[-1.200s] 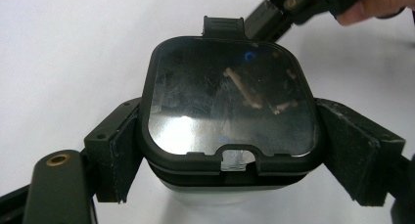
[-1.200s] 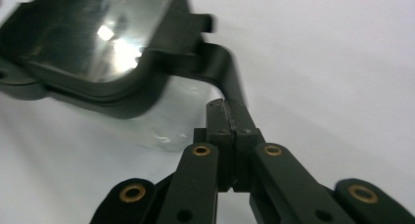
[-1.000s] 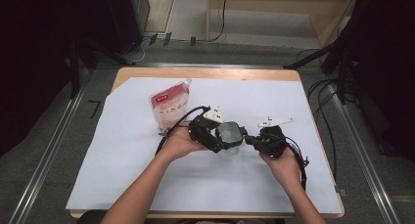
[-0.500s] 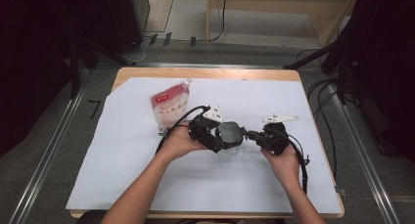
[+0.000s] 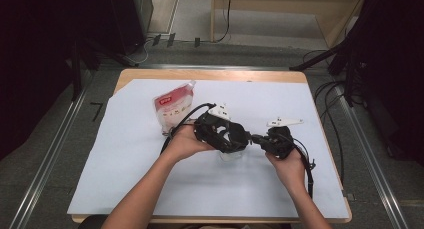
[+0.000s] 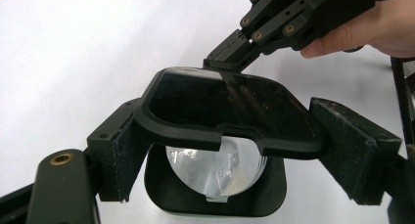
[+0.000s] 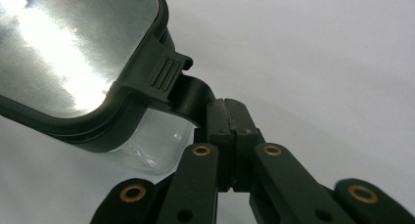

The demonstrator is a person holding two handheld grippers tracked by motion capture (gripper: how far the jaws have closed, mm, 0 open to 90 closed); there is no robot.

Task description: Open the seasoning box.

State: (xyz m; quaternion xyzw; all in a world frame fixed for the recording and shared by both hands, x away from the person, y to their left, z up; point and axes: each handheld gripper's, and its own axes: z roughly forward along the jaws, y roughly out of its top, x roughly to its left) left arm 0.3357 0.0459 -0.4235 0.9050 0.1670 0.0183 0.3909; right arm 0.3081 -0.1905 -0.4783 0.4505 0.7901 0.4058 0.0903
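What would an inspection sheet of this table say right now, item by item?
Surface: wooden table covered by a white paper sheet.
Job's things: clear container with a black-framed lid, mid-sheet.
Clutter: red-and-white snack pouch lying behind the person's left hand.
Grippers: left gripper clamps the lid's two sides; right gripper is shut on the lid's tab.
Cables: a black cable loops from the left gripper; another trails from the right one.
Surroundings: grey floor with metal rails, dark equipment and loose cords around the table.
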